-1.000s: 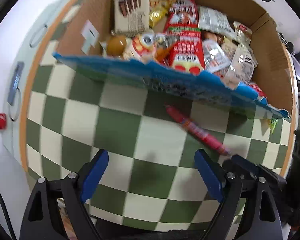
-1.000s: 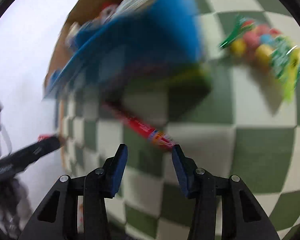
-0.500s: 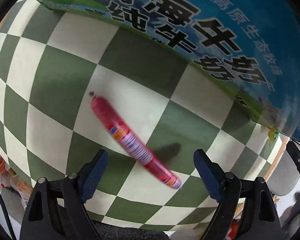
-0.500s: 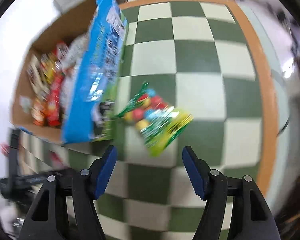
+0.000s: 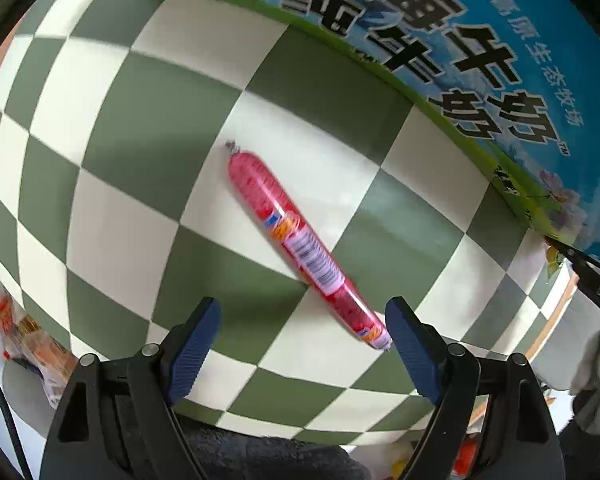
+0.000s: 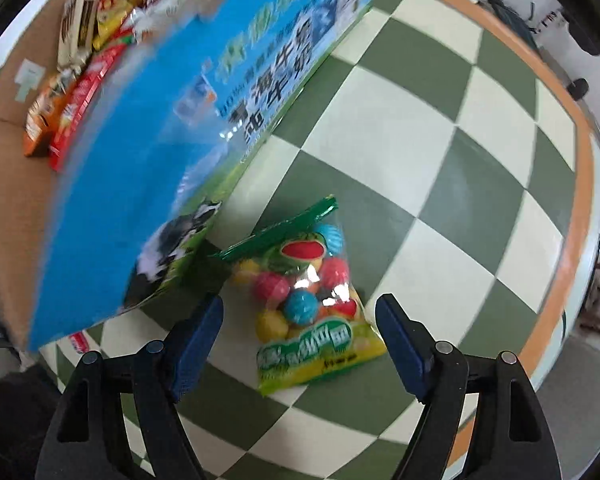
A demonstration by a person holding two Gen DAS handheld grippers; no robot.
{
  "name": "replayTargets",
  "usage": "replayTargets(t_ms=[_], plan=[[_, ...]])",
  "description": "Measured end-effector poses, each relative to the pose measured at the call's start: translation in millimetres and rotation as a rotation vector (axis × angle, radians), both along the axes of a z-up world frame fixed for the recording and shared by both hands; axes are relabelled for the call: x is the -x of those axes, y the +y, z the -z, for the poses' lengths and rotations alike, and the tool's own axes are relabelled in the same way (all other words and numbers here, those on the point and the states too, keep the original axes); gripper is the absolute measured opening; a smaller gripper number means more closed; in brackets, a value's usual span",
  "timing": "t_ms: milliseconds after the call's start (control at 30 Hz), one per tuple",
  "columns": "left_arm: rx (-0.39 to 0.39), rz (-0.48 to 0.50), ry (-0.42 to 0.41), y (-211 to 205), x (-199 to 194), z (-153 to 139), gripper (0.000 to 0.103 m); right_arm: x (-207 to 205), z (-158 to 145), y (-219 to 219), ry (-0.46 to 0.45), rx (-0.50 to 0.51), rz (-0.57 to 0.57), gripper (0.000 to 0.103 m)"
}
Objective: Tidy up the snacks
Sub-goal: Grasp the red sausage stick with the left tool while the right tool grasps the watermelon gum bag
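Note:
A red sausage stick (image 5: 300, 246) lies diagonally on the green-and-cream checkered table (image 5: 132, 216). My left gripper (image 5: 304, 330) is open and empty, with the sausage's near end between its fingertips, close to the right one. A bag of colourful gummy balls (image 6: 308, 300) lies on the table beside the blue milk carton box (image 6: 172, 152). My right gripper (image 6: 300, 332) is open and empty, its fingers either side of the bag's lower half. Several snack packets (image 6: 84, 40) sit inside the box.
The blue box wall (image 5: 452, 52) fills the upper right of the left wrist view. The table's orange rim (image 6: 580, 184) curves round at the right. Loose packets (image 5: 24, 344) lie below the table edge at the left.
The left gripper has moved closer to the sausage, which now reaches between its fingertips. The right gripper has moved in over the gummy bag. Both stay open.

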State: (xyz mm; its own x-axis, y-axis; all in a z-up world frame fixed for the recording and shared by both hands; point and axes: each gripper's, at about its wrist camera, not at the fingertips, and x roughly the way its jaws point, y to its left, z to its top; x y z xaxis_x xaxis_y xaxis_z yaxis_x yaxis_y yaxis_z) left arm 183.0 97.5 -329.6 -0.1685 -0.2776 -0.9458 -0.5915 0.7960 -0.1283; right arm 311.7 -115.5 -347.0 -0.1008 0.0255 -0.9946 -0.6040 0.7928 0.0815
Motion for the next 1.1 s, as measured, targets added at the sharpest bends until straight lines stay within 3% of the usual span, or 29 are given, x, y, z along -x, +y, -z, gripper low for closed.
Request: replayTargets(t_ms=[100,133,200,333,367,400,567,833,900,1100], plan=[[0.055,-0.045,0.03,-2.4,7.7,9.2,0.084,-4.0,9.9,-0.1,0.005,0.011,0.035,0.076],[0.068,-0.058,0.038,-2.7,9.1,12.2,0.084,-5.0,11.9,-3.1,0.018,0.01,0.069,0.067],[0.084,-0.075,0.044,-4.0,13.3,18.7,0.081,-3.9,12.5,-12.9,0.04,0.002,0.15,0.063],[0.033,-0.033,0.0,-10.3,19.6,14.2,0.057,6.0,16.3,-28.3,0.082,0.03,0.268,0.061],[0.039,-0.007,-0.018,-13.1,19.0,12.1,0.041,10.3,16.6,-31.2,0.087,0.03,0.286,0.061],[0.052,0.009,-0.024,-14.8,18.7,11.2,0.032,14.5,18.1,-34.1,0.1,0.03,0.31,0.061],[0.005,0.17,0.0,-18.9,15.4,7.8,0.031,34.1,22.6,-37.9,0.16,0.027,0.346,0.061],[-0.181,0.513,0.072,0.2,32.9,9.4,0.031,72.2,27.2,-23.0,0.266,0.005,0.347,0.061],[-0.212,0.543,0.087,11.8,39.6,12.4,0.031,73.2,28.7,-16.3,0.264,0.012,0.348,0.061],[-0.177,0.507,0.102,22.9,40.7,23.8,0.035,73.7,29.0,-22.6,0.263,0.035,0.372,0.066]])
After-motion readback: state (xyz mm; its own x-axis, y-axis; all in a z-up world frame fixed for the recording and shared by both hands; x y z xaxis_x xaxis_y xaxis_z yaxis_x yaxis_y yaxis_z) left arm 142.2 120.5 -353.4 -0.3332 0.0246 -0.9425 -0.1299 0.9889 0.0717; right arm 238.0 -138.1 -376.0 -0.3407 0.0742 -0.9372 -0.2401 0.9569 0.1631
